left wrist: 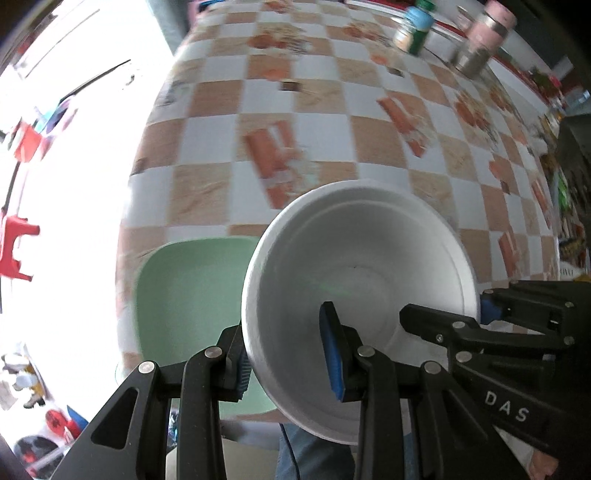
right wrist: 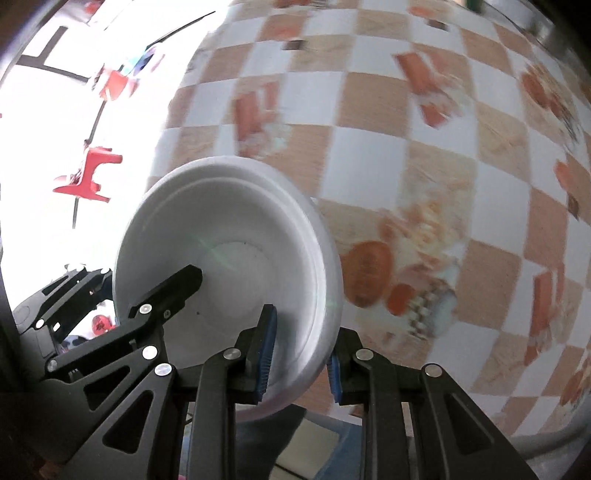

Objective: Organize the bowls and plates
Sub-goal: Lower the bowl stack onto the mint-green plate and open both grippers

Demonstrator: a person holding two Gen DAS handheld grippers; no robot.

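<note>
Bowls sit stacked in the lower middle of your left camera's frame: a white foam bowl (left wrist: 360,291) with a second rim showing just inside it, tilted so its mouth faces the lens. Your left gripper (left wrist: 291,360) is clenched on the bowl's near wall, one blue pad (left wrist: 332,363) inside the bowl and the other on the outside at its left edge. Your right gripper (left wrist: 461,321) reaches in from the lower right of that frame, with one black finger inside the bowl and a blue pad showing behind the rim on the right.

In your right camera's frame the same bowl (right wrist: 225,258) fills the lower left, again tilted toward the lens. Your right gripper (right wrist: 301,363) grasps the rim at its lower right, one blue pad (right wrist: 267,354) inside and the other outside. The left gripper (right wrist: 147,295) comes in from the lower left, one finger lying inside the bowl.

A pale green plate (left wrist: 188,306) lies on the table just left of the bowl in the left camera's frame, partly hidden behind it. The checkered tablecloth (left wrist: 332,122) is blurred. Two jars (left wrist: 413,26) stand at the upper right of that frame, too blurred to read. A red stool (right wrist: 88,175) shows at the left of the right camera's frame, on the floor beyond the table.
</note>
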